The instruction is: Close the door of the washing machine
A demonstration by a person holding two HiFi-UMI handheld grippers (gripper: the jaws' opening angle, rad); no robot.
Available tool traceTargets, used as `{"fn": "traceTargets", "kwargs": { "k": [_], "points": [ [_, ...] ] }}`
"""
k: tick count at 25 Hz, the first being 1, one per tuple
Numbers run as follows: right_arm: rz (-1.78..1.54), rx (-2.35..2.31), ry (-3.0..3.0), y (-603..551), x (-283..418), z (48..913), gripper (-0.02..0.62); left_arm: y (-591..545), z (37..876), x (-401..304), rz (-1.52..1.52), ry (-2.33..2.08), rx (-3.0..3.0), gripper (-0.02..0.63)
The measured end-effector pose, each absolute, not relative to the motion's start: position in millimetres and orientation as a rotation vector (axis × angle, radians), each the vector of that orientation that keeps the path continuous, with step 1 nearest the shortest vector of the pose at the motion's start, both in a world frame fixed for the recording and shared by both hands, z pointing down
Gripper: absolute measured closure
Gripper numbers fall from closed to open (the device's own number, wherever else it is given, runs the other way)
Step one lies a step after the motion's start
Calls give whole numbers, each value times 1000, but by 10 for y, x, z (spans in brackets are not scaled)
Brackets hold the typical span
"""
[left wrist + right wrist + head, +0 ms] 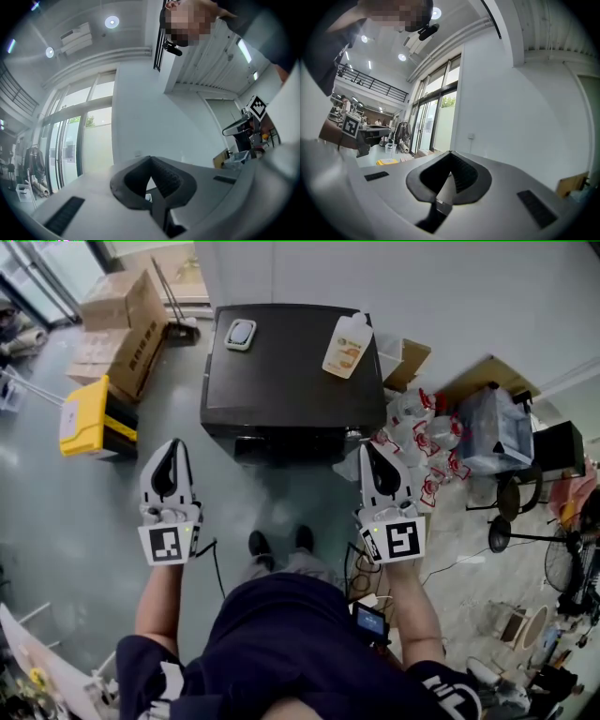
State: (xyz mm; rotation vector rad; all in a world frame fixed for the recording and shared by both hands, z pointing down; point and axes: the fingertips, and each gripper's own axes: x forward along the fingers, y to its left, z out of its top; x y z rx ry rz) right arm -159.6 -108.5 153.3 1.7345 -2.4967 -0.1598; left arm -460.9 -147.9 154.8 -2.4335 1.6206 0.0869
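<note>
Washing machine: no door seen swung out, likely closed already. Left gripper, right gripper: jaws pressed together, empty, clear of machine.

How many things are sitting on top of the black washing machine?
2. On the washing machine, a small grey-and-white item lies far left and a white jug with an orange label far right. None seems hidden.
</note>
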Motion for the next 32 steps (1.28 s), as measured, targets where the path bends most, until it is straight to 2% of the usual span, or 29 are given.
{"fn": "traceTargets", "kwargs": {
  "k": [9, 32],
  "points": [
    [-170, 1746, -2512, -828, -1657, 1380, 575, -1120, 1260, -4707, 138, 1619, -2402, 581],
    [-164, 1730, -2483, -703, -1705, 1353, 575, -926, 1271, -4776, 140, 1655, -2384, 581]
  ]
}}
